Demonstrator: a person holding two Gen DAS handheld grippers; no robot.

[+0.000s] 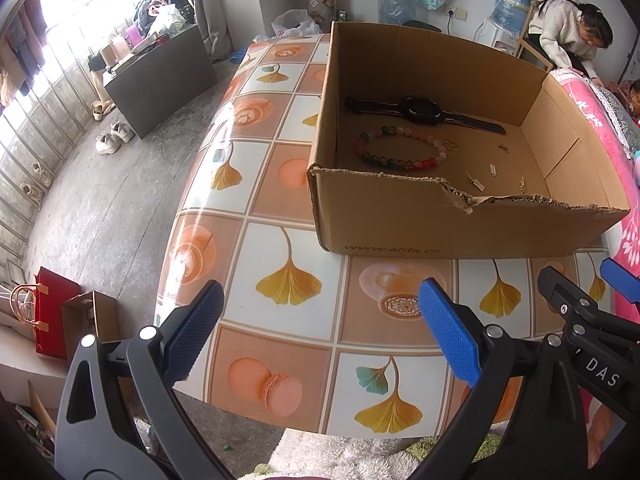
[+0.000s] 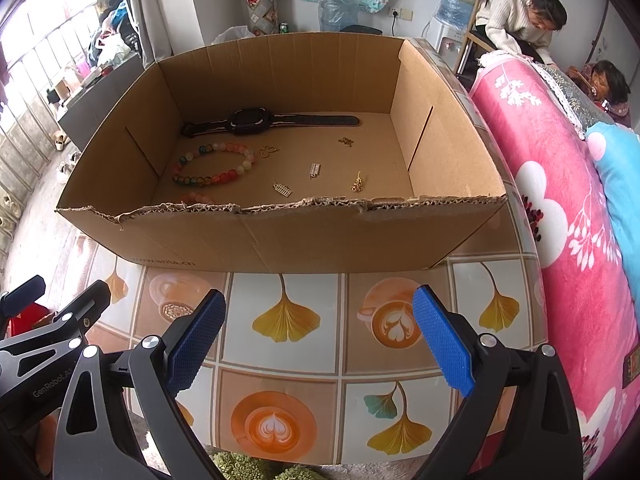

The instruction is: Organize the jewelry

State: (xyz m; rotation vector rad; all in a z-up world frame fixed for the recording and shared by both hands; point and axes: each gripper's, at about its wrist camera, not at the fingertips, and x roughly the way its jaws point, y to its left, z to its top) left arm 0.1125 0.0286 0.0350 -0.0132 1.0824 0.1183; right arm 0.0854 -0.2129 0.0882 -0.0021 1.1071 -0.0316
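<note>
Through the left wrist camera I see my left gripper [image 1: 320, 332] hanging over the patterned table [image 1: 288, 208] with its jaws spread wide and nothing between them, just short of the cardboard box [image 1: 440, 232]. Inside the box lie a black watch [image 1: 424, 114] along the far wall, a ring of coloured beads [image 1: 400, 148] nearer me, and a scatter of small gold and silver charms [image 1: 494, 170] on the floor toward the right. The right gripper's black frame shows at the lower right edge of this view. Through the right wrist camera my right gripper [image 2: 320, 336] is likewise released and empty, centred before the box's torn front wall. From here the bead bracelet sits left of centre, the watch behind it, and the little charms lie well apart from one another; a second pinkish string of beads [image 2: 198, 199] peeks from behind the front wall. All the jewelry I can make out is in the box, which fits a sorting still under way as well as one already settled, so I cannot judge the stage. If I reach in, I would clear the ragged front edge from above, and for the tiny flat charms come down near vertical, closing slowly so they do not skate away.
</note>
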